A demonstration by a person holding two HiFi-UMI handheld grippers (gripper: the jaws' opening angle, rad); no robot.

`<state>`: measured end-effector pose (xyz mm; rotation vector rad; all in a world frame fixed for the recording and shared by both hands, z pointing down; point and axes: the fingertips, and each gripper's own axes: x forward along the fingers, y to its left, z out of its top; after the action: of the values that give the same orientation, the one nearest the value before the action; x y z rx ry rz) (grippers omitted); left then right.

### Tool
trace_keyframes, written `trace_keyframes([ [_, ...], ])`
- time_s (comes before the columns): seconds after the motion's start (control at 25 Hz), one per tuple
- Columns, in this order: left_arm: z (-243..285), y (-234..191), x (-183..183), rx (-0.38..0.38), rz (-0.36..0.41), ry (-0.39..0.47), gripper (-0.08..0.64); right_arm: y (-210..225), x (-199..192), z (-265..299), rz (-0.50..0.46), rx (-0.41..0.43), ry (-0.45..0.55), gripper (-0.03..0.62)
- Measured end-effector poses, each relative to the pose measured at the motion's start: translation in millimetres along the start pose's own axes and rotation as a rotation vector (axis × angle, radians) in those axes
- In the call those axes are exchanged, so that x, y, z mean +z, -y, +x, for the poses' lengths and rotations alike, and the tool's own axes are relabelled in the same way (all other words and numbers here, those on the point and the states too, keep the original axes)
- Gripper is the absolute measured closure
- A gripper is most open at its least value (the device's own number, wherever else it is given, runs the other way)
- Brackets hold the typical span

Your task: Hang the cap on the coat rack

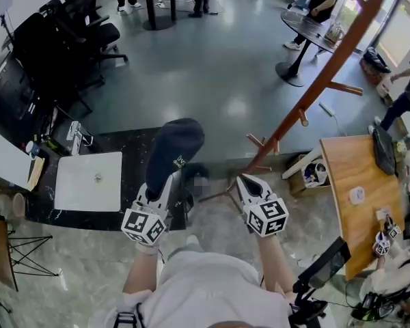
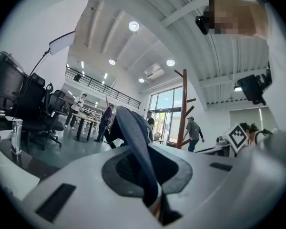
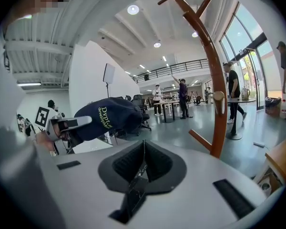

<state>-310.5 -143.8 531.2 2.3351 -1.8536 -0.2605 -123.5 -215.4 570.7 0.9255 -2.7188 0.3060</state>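
A dark navy cap (image 1: 173, 149) with yellow-green lettering is held up in front of me, my left gripper (image 1: 165, 183) shut on its brim. In the left gripper view the cap's brim (image 2: 136, 147) runs edge-on between the jaws. In the right gripper view the cap (image 3: 102, 118) shows at left. My right gripper (image 1: 244, 182) is shut with nothing in it, beside the cap. The brown wooden coat rack (image 1: 328, 67) rises just right of it, its pole (image 3: 214, 80) and pegs close ahead of the right gripper.
A white square table (image 1: 89, 181) stands at left on a dark floor strip. A wooden desk (image 1: 359, 190) with small items is at right. Black office chairs (image 1: 61, 39) line the far left. People stand round tables (image 1: 307, 26) at the back.
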Motion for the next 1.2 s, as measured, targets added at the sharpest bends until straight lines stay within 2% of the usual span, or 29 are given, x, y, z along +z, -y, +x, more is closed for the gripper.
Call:
trace_keyframes([
  [0.12,17.8,-19.3,16.2,-0.029,0.017,0.006,0.531,-1.6,22.2,22.6,0.018,-0.008,0.006,0.569],
  [0.24,39.5,-21.6,32.3,-0.07,0.033,0.02,0.531,1.2,41.2,30.4,0.031,-0.015,0.009,0.569],
  [0.36,65.5,-8.1,52.7,-0.128,0.057,0.046,0.531,8.1,54.8,25.1,0.049,-0.027,0.005,0.569],
  [0.52,97.7,26.9,99.4,-0.177,0.115,0.085,0.531,21.3,77.3,8.6,0.054,-0.035,0.0,0.569],
  [0.68,123.8,57.4,141.2,-0.226,0.191,0.171,0.531,35.9,100.8,-13.0,0.041,-0.061,0.028,0.569],
  [1.0,154.6,108.2,215.6,-0.29,0.272,0.342,0.531,59.4,126.1,-45.9,-0.012,-0.107,0.054,0.569],
  [1.2,166.7,134.4,263.1,-0.285,0.411,0.451,0.531,69.2,139.4,-60.4,-0.036,-0.115,0.075,0.569],
])
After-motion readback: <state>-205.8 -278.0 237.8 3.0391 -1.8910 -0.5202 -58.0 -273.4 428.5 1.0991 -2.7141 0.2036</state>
